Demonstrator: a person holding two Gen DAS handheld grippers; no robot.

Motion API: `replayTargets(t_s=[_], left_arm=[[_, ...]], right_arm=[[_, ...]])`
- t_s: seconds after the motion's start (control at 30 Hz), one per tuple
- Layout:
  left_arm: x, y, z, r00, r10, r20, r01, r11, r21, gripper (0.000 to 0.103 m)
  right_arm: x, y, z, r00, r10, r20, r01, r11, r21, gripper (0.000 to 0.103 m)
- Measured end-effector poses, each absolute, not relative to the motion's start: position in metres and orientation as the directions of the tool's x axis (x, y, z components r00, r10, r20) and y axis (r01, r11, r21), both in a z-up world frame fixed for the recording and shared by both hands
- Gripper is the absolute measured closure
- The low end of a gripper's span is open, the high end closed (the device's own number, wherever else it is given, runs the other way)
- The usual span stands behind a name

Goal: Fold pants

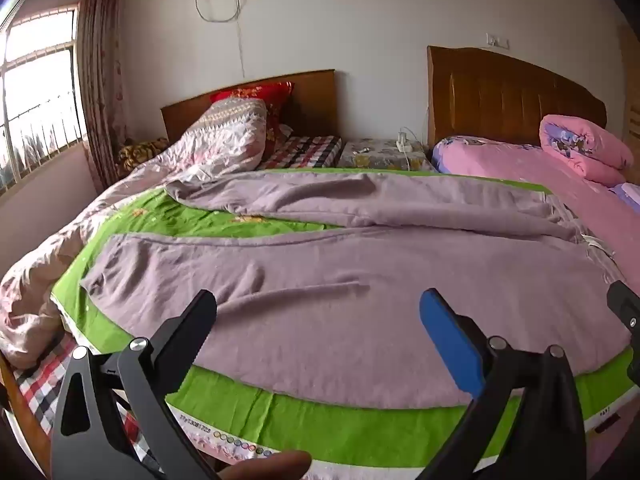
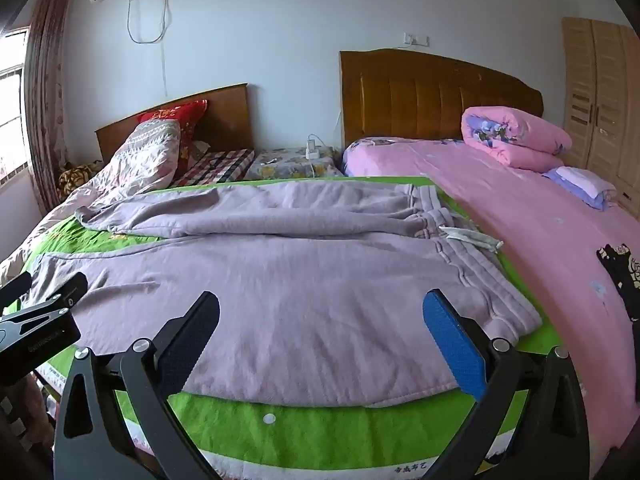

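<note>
Left wrist view finds our left hand-held gripper [image 1: 318, 312] spread over the pants [image 1: 340, 272], which lie unfolded on the green cloth [image 1: 320, 420]; no fold made yet (we judge); right hand-held gripper [image 2: 320, 316] equally spread, its view alone showing the waistband [image 2: 460, 240].

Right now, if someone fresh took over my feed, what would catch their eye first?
The lilac pants spread flat over the bright green sheet, waistband toward the pink bed on the right. Both tongs, left and right, hover open over the pants' near edge, holding nothing. Behind lies a rumpled pale quilt by a red pillow.
</note>
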State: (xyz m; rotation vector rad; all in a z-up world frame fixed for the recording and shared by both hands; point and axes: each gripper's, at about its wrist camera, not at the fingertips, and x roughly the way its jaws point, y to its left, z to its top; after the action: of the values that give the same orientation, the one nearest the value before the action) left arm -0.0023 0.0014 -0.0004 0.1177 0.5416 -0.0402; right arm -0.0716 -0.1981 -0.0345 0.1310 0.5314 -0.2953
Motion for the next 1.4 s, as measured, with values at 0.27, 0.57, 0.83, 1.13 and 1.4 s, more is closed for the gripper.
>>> replayTargets(t_s=[0.27,0.57,0.83,1.13,1.4], left_arm=[[-0.005,0.007,-0.014,0.835,-0.036,-0.55,0.098,0.992,0.084,0.001],[-0.011,0.009,-0.014,0.83,-0.048,-0.556,0.108,0.991,0.076,0.001],[-0.016,0.008,-0.015,0.836,-0.057,-0.546,0.122,0.989,0.083,0.001],[-0.019,0.005,-0.016,0.838,-0.068,-0.542,0.137,0.987,0.088,0.001],[-0.02,0.002,-0.015,0.837,-0.08,-0.541,0.15,0.985,0.085,0.001]], right_arm=[[-0.08,-0.188,-0.044,0.83,-0.243,-0.502,0.291,0.957,0.018,0.004],[-0.081,-0.185,-0.051,0.813,-0.245,-0.529,0.301,0.953,0.021,0.004],[-0.085,-0.183,-0.05,0.817,-0.248,-0.521,0.304,0.952,0.023,0.004],[-0.087,-0.184,-0.049,0.814,-0.254,-0.522,0.315,0.949,0.029,0.004],[-0.087,-0.187,-0.051,0.81,-0.255,-0.528,0.323,0.946,0.039,0.004]])
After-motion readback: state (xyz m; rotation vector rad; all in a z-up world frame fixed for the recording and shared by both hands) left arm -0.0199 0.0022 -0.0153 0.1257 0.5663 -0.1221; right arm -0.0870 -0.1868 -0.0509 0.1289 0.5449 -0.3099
